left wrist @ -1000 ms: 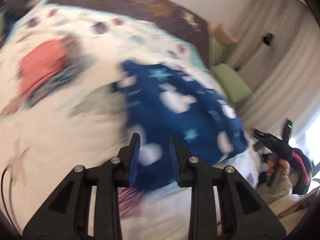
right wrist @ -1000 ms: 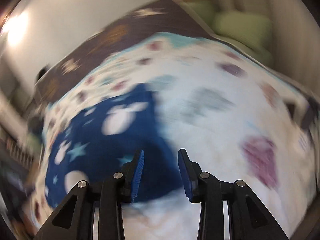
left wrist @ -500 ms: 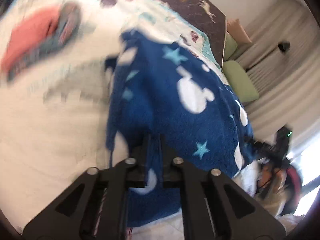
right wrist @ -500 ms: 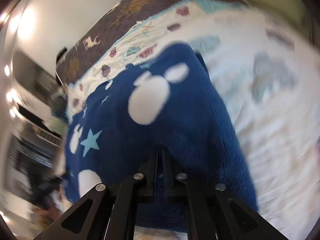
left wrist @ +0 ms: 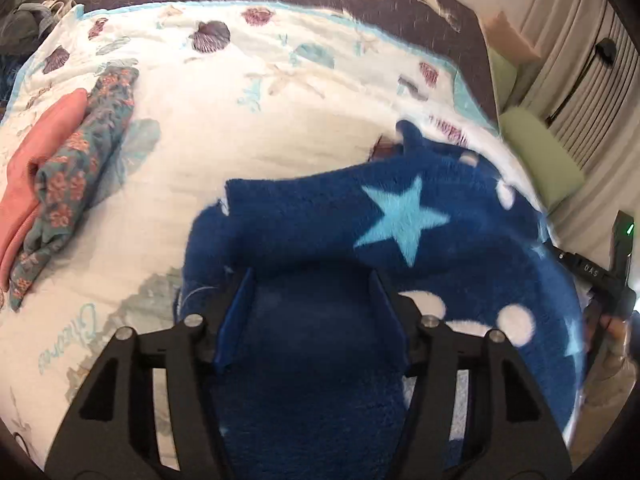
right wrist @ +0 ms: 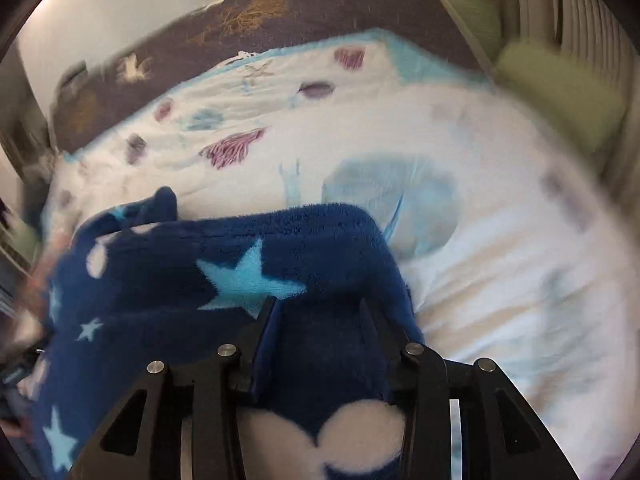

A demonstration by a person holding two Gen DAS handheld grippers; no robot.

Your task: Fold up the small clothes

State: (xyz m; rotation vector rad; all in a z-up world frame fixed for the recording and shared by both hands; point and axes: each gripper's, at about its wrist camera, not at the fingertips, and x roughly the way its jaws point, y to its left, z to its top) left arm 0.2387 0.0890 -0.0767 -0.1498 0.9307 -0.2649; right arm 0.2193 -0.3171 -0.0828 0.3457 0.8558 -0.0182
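Note:
A fleecy dark blue garment (left wrist: 400,232) with light blue stars and white shapes lies on the bed, its near edge folded over toward the far side. My left gripper (left wrist: 312,280) is open just above the fold, with blue fleece showing between its fingers. My right gripper (right wrist: 318,308) is also open over the garment's (right wrist: 240,276) other end, with fleece between its fingers. The right gripper's body (left wrist: 600,272) shows at the right edge of the left wrist view.
The bed has a white quilt (left wrist: 260,128) with a seashell print. A folded pink garment (left wrist: 28,168) and a folded floral garment (left wrist: 76,168) lie at the left. Green cushions (left wrist: 536,156) sit at the right by the curtains. A dark headboard (right wrist: 248,20) runs behind.
Both grippers closed on the garment's near edge half a second ago, carried it over toward the far side, and now stand open with the fold laid down.

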